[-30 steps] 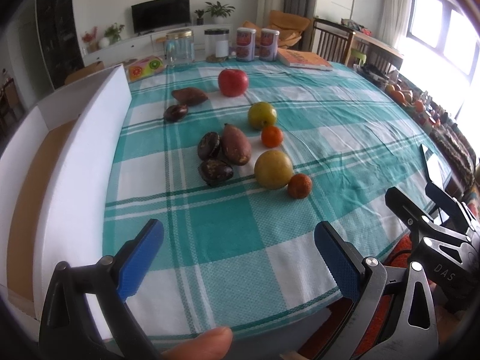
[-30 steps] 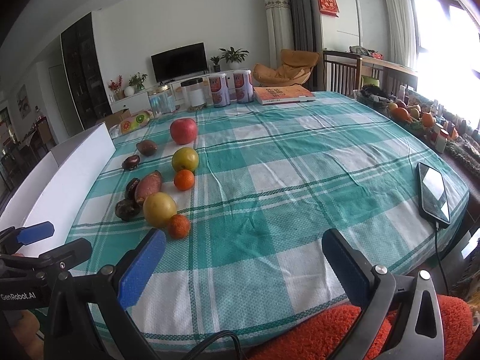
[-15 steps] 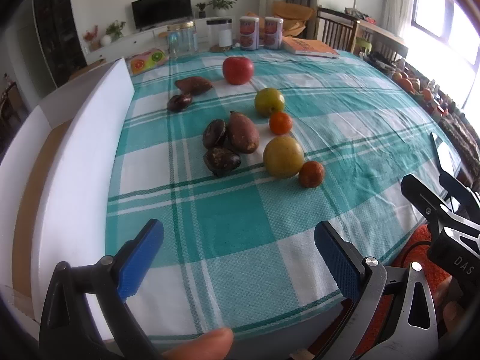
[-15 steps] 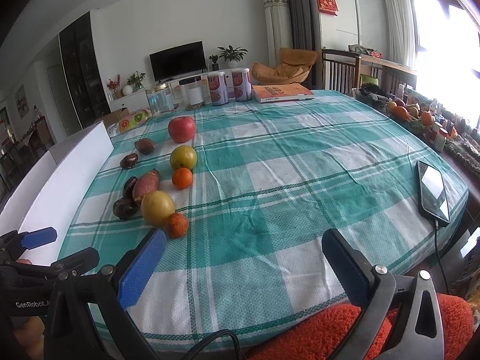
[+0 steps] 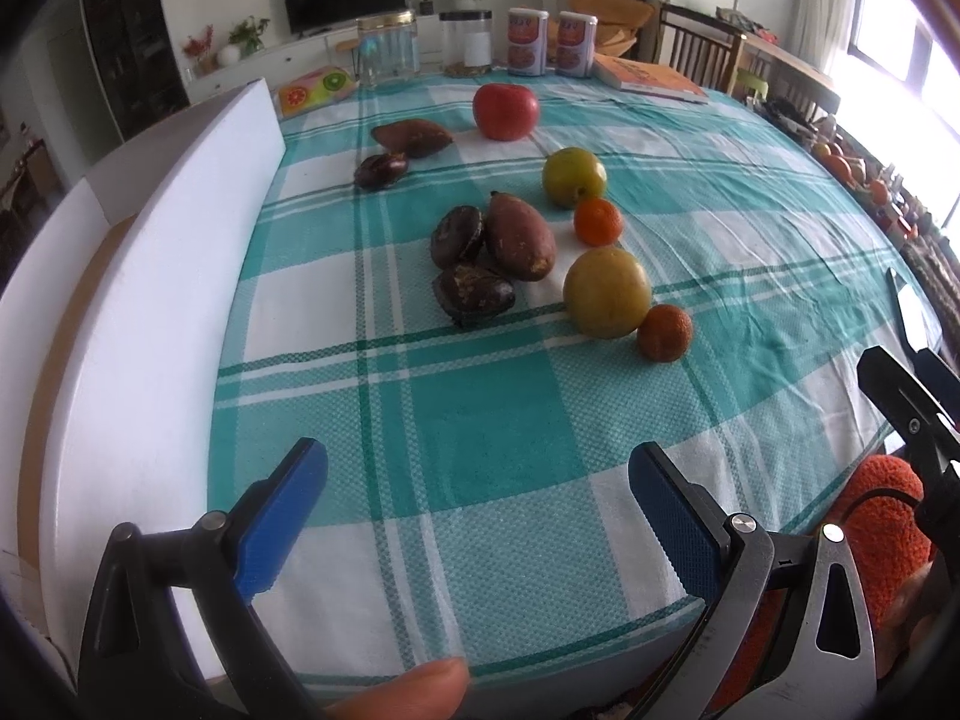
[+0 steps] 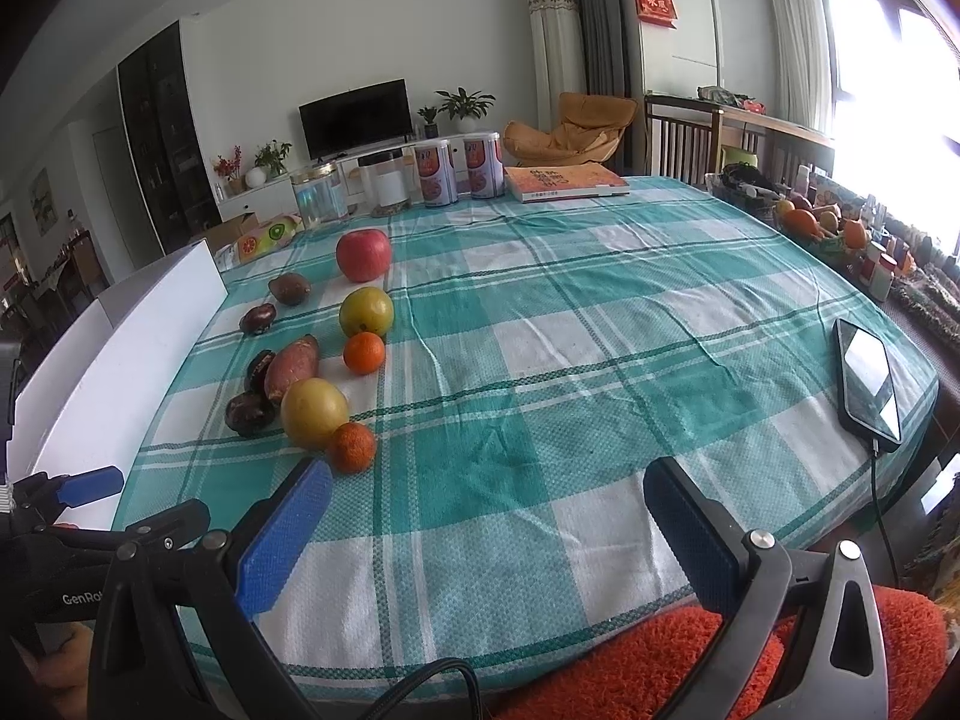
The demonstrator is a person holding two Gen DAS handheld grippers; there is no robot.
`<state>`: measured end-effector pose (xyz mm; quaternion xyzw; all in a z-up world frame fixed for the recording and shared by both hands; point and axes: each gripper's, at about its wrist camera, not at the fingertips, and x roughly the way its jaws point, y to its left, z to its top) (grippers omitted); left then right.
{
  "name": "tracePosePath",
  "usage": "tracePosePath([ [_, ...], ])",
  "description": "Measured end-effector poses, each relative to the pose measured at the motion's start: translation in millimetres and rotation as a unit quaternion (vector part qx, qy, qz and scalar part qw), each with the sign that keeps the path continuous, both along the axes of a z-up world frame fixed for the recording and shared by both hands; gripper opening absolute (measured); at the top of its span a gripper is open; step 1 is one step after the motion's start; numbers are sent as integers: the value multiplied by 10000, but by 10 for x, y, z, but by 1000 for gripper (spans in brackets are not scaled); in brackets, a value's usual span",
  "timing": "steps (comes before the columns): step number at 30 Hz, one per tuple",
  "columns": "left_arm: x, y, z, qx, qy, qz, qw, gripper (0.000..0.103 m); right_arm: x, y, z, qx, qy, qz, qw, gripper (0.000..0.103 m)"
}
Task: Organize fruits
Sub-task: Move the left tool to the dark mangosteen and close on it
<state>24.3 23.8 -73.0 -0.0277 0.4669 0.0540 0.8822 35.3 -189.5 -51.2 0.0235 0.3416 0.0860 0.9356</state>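
Fruit lies ahead of both my tools, in a loose group on the checked tablecloth [image 5: 510,420], and none of it is picked up yet. My left gripper [image 5: 477,516] has its fingers wide apart with nothing between them, and my right gripper [image 6: 486,525] is the same: wide and empty.

From the left gripper the group is straight forward and a little to the right. The nearest pieces are the small orange [image 5: 664,332], which touches the big yellow fruit [image 5: 607,292], and the dark wrinkled fruit [image 5: 474,295] just beside the sweet potato [image 5: 519,236]. The long axis of the sweet potato runs away from me and slightly to the left, so I think the fingers must close across it, not along it.

From the right gripper the same fruits are forward and to the left; the small orange is close to my left finger there. I judge the right hand is nearer to this orange. The white box [image 5: 150,300] stands at the left edge of the table, on the side of the left hand, and is probably where the fruit goes.
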Motion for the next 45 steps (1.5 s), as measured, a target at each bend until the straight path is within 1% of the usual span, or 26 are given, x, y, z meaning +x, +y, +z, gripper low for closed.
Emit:
tracePosePath([
  [4, 46, 45, -114, 29, 95, 76, 9999, 101, -2, 3, -4, 6, 23, 11, 10000, 103],
  [7, 106, 103, -226, 147, 199, 195, 9995, 101, -5, -2, -7, 27, 34, 18, 10000, 103],
  [11, 136, 183, -325, 116, 311, 285, 9990, 101, 2, -5, -15, 43, 65, 19, 10000, 103],
  [20, 172, 206, -480, -6, 589, 284, 9979, 101, 33, -6, -24, 79, 134, 38, 9999, 103],
  [27, 182, 220, -493, -68, 568, 310, 9979, 103, 33, -6, -29, 89, 135, 37, 9999, 103],
  [45, 152, 226, -502, -29, 434, 277, 9987, 103, 31, -12, -25, 92, 134, 35, 9999, 103],
])
